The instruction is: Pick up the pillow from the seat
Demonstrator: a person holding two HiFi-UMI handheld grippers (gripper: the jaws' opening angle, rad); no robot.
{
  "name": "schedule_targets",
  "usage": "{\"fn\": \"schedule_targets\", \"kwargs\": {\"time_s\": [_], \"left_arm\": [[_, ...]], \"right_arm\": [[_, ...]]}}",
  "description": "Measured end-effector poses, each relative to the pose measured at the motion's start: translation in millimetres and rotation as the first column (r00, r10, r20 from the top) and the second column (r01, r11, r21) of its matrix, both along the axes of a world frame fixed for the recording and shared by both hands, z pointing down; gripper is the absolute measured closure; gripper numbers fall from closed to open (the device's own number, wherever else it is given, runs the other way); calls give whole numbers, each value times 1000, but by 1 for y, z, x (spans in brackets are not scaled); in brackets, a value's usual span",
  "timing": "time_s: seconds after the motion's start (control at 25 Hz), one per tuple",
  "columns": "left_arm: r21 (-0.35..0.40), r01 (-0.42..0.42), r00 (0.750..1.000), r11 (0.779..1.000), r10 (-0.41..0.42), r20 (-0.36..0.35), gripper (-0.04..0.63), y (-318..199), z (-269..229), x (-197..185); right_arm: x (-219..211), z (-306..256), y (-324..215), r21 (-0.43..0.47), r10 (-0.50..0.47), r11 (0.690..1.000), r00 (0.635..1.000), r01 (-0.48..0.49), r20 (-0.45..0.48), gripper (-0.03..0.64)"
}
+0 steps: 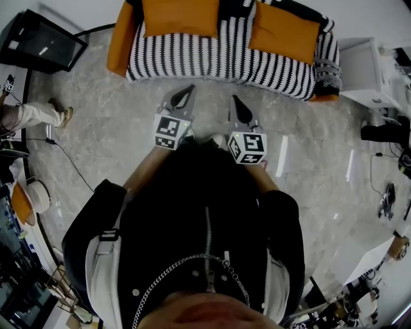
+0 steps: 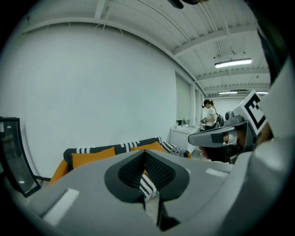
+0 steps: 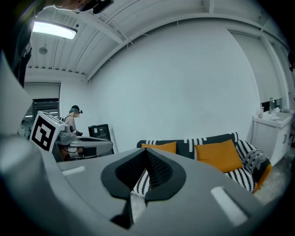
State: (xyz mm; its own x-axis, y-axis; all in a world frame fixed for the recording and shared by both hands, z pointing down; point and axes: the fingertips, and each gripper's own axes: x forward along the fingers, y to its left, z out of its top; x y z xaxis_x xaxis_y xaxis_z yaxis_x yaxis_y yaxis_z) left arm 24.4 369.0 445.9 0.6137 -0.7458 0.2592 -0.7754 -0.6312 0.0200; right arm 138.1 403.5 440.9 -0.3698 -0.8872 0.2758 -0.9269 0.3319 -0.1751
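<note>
Two orange pillows lie on a black-and-white striped sofa [image 1: 225,58] across the floor: one to the left [image 1: 180,16], one to the right [image 1: 282,32]. My left gripper [image 1: 187,92] and right gripper [image 1: 234,101] are held side by side over the marble floor, short of the sofa's front edge, both shut with nothing between the jaws. In the left gripper view the shut left gripper [image 2: 145,159] points at the sofa, an orange pillow [image 2: 92,156] behind it. The right gripper view shows the shut right gripper [image 3: 146,159] and both pillows [image 3: 161,147] [image 3: 219,154].
A black screen [image 1: 42,45] stands on the floor at the left, with cables trailing nearby. A white cabinet [image 1: 363,71] sits right of the sofa. A person's leg [image 1: 32,115] shows at the far left. Clutter lines the right and lower-left edges.
</note>
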Motion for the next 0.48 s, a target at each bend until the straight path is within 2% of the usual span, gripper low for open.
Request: {"fn": "schedule_targets", "kwargs": {"time_s": [0.48], "left_arm": [[-11, -16, 1000, 1000, 16, -22, 586, -1, 3, -24]], "right_arm": [[-28, 8, 1, -30, -4, 1000, 1000, 4, -17, 615]]}}
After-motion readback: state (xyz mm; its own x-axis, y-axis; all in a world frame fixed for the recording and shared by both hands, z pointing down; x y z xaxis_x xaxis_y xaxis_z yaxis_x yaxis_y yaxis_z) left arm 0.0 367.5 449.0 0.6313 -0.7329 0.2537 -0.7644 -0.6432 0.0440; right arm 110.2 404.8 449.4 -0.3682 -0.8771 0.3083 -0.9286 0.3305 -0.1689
